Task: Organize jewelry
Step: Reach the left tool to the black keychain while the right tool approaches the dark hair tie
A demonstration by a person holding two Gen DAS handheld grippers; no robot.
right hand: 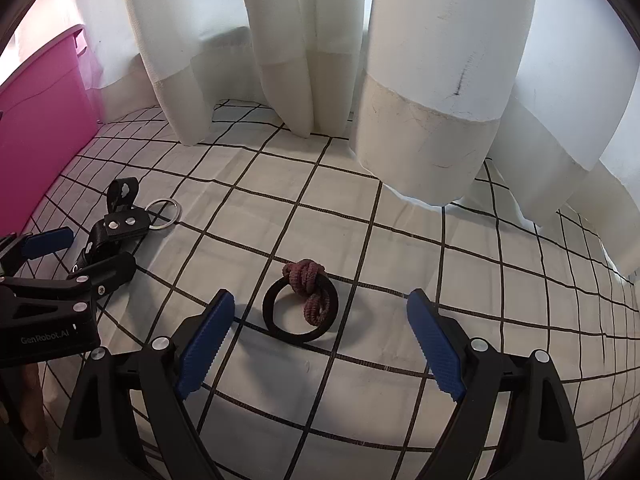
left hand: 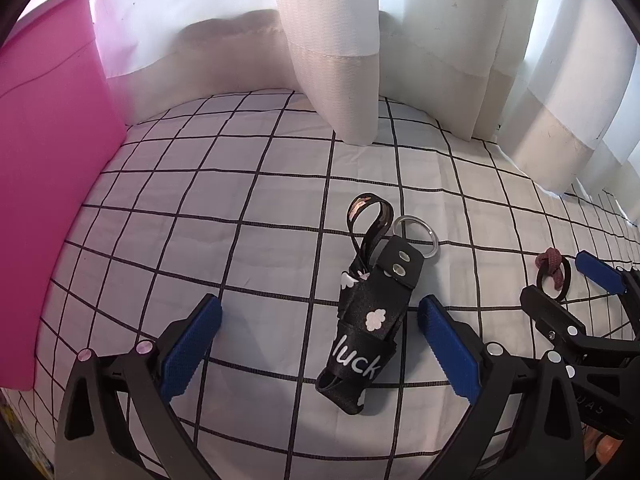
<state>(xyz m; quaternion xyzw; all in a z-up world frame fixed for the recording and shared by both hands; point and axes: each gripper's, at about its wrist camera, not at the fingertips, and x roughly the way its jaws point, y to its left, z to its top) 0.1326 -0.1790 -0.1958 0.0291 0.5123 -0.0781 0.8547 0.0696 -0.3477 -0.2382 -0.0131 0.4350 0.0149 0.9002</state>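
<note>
So far nothing is sorted — my spread left gripper [left hand: 320, 344] straddles the black "luck" strap keychain [left hand: 362, 334], my spread right gripper [right hand: 320, 342] flanks the black ring with maroon knotted cord [right hand: 301, 306], both lying on the checked sheet [right hand: 460, 280].

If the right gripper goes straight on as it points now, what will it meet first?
Most likely the black ring with the knotted red cord, lying on the checked sheet between the open right gripper's fingers.
</note>
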